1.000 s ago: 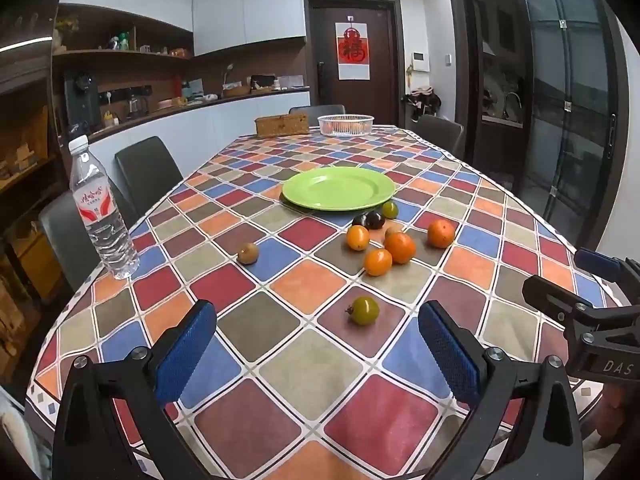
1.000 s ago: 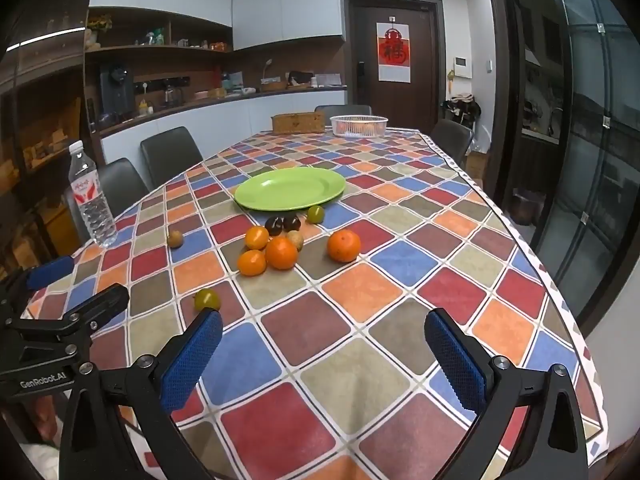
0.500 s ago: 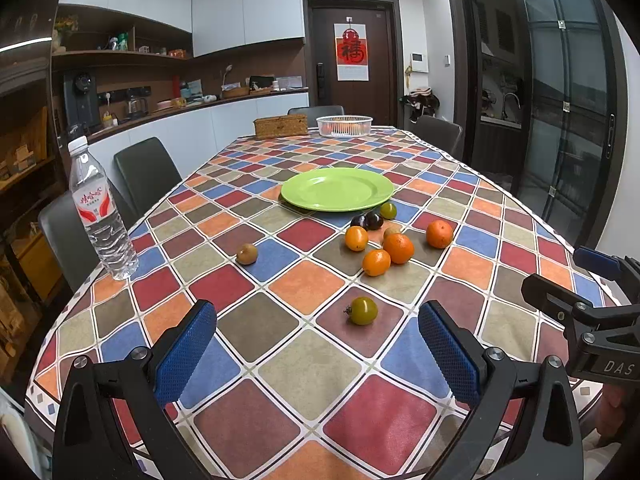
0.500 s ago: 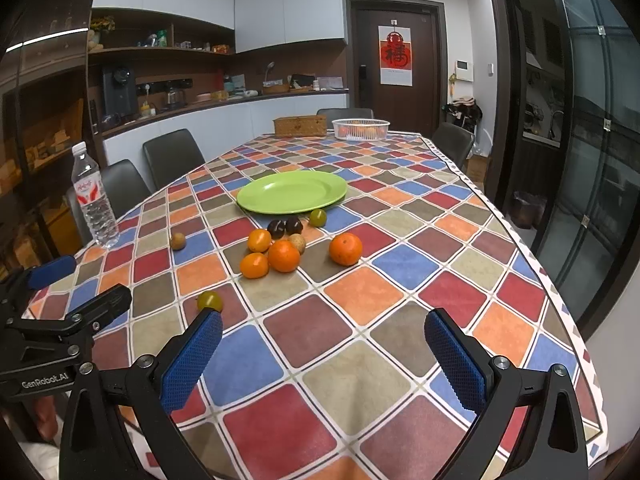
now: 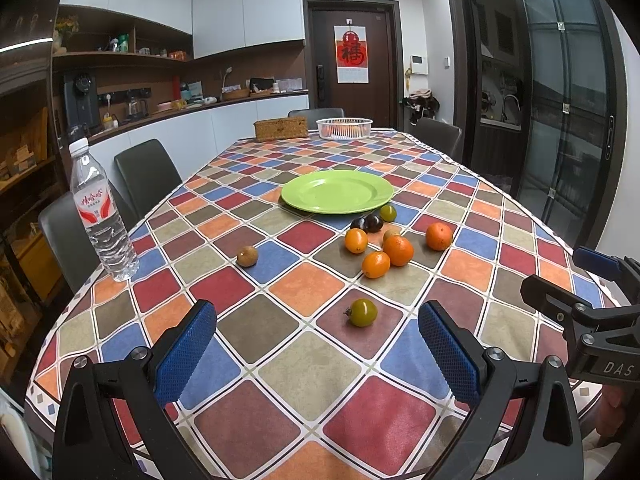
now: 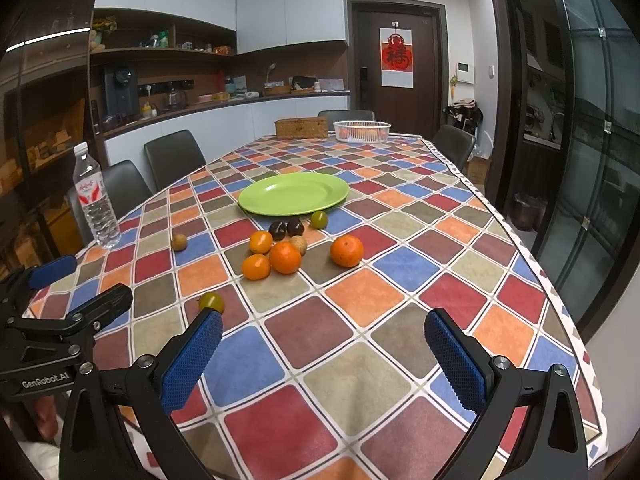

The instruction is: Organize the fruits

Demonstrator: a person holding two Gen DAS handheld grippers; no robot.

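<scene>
Green plate (image 5: 337,191): sits bare mid-counter (image 5: 280,364), on the checked cloth.
Fruit cluster: four orange citrus (image 5: 398,250), two dark plums (image 5: 373,223), a green fruit (image 5: 387,212), all just in front of the plate.
Green tomato (image 5: 363,312): alone, nearest the left gripper (image 5: 318,344).
Brown fruit (image 5: 247,256): apart, toward the water bottle (image 5: 100,212).
Left fingers (image 5: 186,354): spread wide, holding nothing.
Right gripper (image 6: 324,346): fingers spread wide, holding nothing.
White basket (image 5: 344,128): far end, beside a wicker box (image 5: 281,128).
</scene>
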